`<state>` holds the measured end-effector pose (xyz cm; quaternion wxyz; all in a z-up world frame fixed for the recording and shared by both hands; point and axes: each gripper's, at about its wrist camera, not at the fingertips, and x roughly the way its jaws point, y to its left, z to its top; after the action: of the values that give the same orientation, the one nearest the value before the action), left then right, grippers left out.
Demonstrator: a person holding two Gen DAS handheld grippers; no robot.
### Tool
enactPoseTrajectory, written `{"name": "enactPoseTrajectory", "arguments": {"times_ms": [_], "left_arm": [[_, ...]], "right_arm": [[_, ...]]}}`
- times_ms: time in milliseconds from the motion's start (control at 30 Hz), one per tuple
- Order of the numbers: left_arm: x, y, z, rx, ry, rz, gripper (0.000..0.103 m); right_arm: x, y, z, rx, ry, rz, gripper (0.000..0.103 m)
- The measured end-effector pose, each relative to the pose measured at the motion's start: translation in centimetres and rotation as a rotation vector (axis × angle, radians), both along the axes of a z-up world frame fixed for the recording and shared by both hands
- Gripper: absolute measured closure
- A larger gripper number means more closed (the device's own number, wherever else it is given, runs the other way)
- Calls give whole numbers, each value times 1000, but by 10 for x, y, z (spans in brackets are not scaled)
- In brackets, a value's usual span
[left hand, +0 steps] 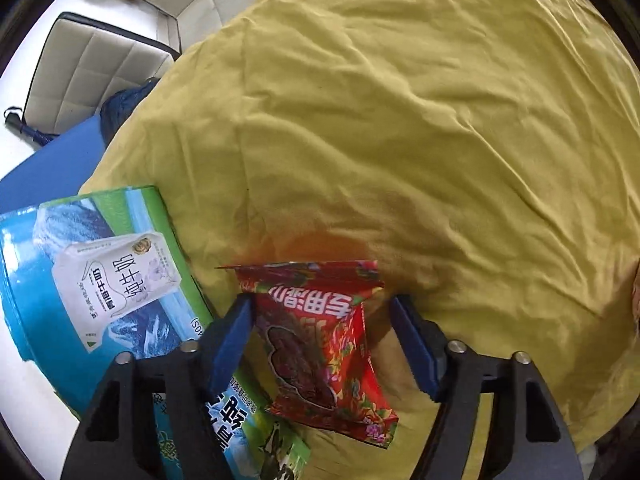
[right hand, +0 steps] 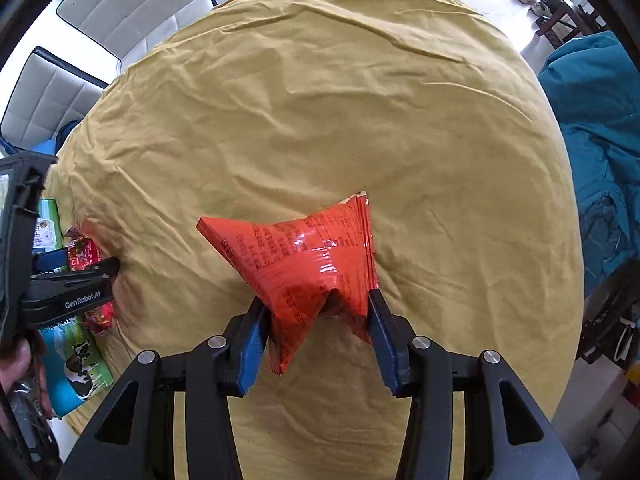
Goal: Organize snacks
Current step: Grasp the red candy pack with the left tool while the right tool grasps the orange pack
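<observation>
A red flowered snack packet [left hand: 320, 340] lies on the yellow cloth between the fingers of my left gripper [left hand: 320, 308], which is open; its left pad touches the packet and its right pad stands apart. My right gripper [right hand: 316, 312] is shut on an orange-red snack packet [right hand: 304, 264], crumpled between both blue pads and held above the cloth. In the right wrist view the left gripper [right hand: 80, 284] and the flowered packet [right hand: 86, 256] appear at the far left.
A blue-green milk carton box [left hand: 92, 280] lies at the cloth's left edge, partly under the left gripper. The yellow cloth [right hand: 320, 100] covers a round table. White cushioned chairs [left hand: 92, 76] stand behind; a teal garment [right hand: 596, 140] hangs at right.
</observation>
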<state>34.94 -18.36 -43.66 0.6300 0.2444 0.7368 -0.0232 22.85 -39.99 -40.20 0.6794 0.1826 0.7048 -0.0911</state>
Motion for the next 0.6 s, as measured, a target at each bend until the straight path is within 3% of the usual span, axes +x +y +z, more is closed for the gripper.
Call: {"name": "enactPoseTrajectory", "arguments": {"times_ms": [33, 67, 300, 400, 533, 600], "left_arm": [[0, 0, 2, 2, -8, -5, 54], [1, 0, 5, -1, -18, -6, 57], [-20, -11, 25, -234, 21, 87, 59], [-27, -16, 23, -334, 81, 113, 54], [-30, -8, 29, -425, 116, 166, 40], [-39, -6, 30, -451, 127, 186, 39]], "right_arm": [[-2, -2, -1, 2, -2, -1, 53], [-4, -4, -1, 3, -3, 0, 53], [1, 0, -2, 10, -6, 12, 53], [-2, -2, -4, 16, 6, 22, 53], [-2, -4, -11, 37, 25, 56, 51], [-3, -5, -11, 58, 31, 71, 46]]}}
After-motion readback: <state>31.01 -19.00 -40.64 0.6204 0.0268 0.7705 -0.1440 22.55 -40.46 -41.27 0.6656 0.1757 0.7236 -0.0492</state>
